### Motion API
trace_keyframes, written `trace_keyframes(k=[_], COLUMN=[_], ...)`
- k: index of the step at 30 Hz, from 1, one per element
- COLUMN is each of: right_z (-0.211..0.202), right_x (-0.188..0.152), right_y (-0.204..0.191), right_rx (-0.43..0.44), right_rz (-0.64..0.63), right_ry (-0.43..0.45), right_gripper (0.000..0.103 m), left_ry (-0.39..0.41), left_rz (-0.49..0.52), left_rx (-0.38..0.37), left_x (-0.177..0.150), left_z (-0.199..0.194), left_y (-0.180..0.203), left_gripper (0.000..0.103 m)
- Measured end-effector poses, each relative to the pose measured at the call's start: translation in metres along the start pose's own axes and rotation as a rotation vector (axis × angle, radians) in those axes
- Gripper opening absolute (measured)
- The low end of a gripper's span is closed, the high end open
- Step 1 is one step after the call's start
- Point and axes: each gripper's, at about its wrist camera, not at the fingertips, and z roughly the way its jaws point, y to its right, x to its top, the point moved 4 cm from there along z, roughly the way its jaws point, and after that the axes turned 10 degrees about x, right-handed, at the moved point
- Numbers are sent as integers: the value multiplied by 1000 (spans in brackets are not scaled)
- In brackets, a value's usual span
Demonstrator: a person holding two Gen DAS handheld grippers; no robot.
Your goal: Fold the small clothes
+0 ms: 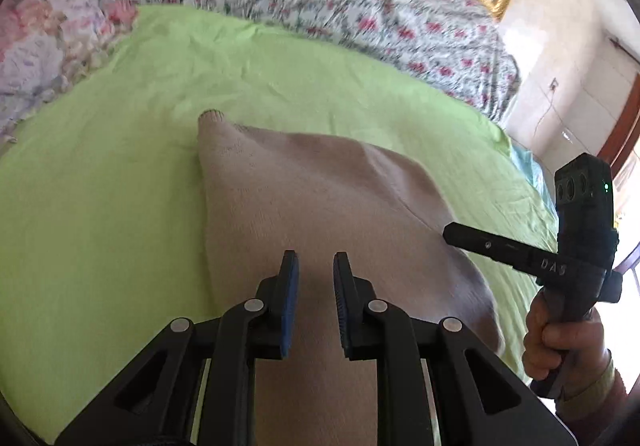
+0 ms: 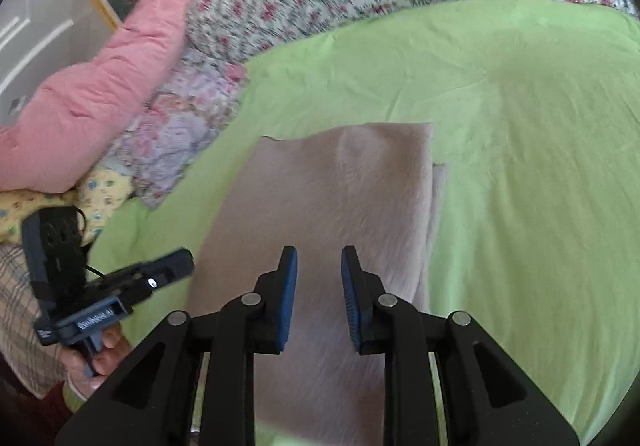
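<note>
Both tools, left tool (image 1: 316, 266) and right tool (image 2: 319, 260), hover part-open and empty above the beige garment (image 2: 340, 198), mid-bed on the green sheet (image 2: 520, 166). Pinch matching near corners, then fold evenly.

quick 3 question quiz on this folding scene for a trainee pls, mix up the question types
1. True or false: the left gripper is shut on the beige garment.
2. What does the beige garment lie on? A) a wooden floor B) the green sheet C) the pink pillow
3. Fill in: in the right wrist view, the right gripper hovers above the ____ garment with its jaws apart.

Key
1. False: its jaws stand apart with nothing between them.
2. B
3. beige
</note>
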Motion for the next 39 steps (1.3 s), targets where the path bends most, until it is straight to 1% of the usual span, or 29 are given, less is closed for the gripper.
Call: trace_keyframes(k=[1, 2, 4, 5, 6, 8, 9, 11, 13, 15, 18, 20, 22, 24, 26, 27, 29, 31, 34, 36, 39], right_z=[10, 17, 28, 35, 39, 42, 41, 39, 30, 12, -16, -31, -39, -40, -39, -38, -36, -35, -33, -32, -29], right_x=[4, 6, 8, 7, 5, 5, 6, 7, 6, 2, -10, -26, -45, -62, -78, -85, -96, -100, -100, -100, -102], right_y=[9, 19, 34, 43, 49, 60, 63, 65, 62, 51, 25, 6, -8, -16, -16, -14, -5, 4, 12, 11, 11], right_rx=[-16, -31, -42, -68, -70, -33, -29, -29, -11, -16, 7, 42, 62, 73, 55, 40, 18, -24, -12, -27, -49], right_rz=[3, 8, 13, 8, 1, 24, 38, 47, 58, 55, 11, -10, -23, -35, -42, -40, -25, -20, 5, -5, -27], right_ry=[-19, -34, -68, -94, -104, -83, -77, -73, -59, -40, -6, 0, -18, -42, -71, -82, -97, -100, -92, -91, -91], right_gripper=[24, 24, 23, 20, 18, 16, 11, 5, 5, 10, 11, 13, 17, 28, 30, 30, 30, 30, 30, 30, 30], left_ry=[-21, -36, -78, -92, -90, -86, -90, -77, -55, -13, 24, 37, 28, -1, -33, -51, -61, -64, -66, -67, -70], left_rz=[-16, -22, -25, -25, -21, 11, 17, 16, 29, 36, 37, 45, 57, 70, 71, 57, 34, 33, 60, 74, 70], left_rx=[15, 11, 9, 10, 12, 35, 42, 47, 53, 37, -25, -59, -82, -82, -51, -50, -56, -55, -26, -4, 9], left_x=[4, 6, 6, 3, 2, 1, 1, 1, -4, -16, -37, -53, -73, -93, -108, -114, -120, -121, -122, -124, -125], left_z=[12, 19, 38, 45, 50, 51, 51, 42, 27, -1, -37, -55, -66, -67, -62, -58, -55, -52, -48, -44, -40], left_y=[-4, -6, -10, -10, -9, -5, -5, -3, -1, 1, 3, 7, 11, 12, 8, 6, 0, -1, 3, 6, 7], left_gripper=[16, 14, 15, 14, 14, 14, 14, 14, 13, 12, 12, 12, 12, 12, 12, 12, 12, 12, 12, 12, 12])
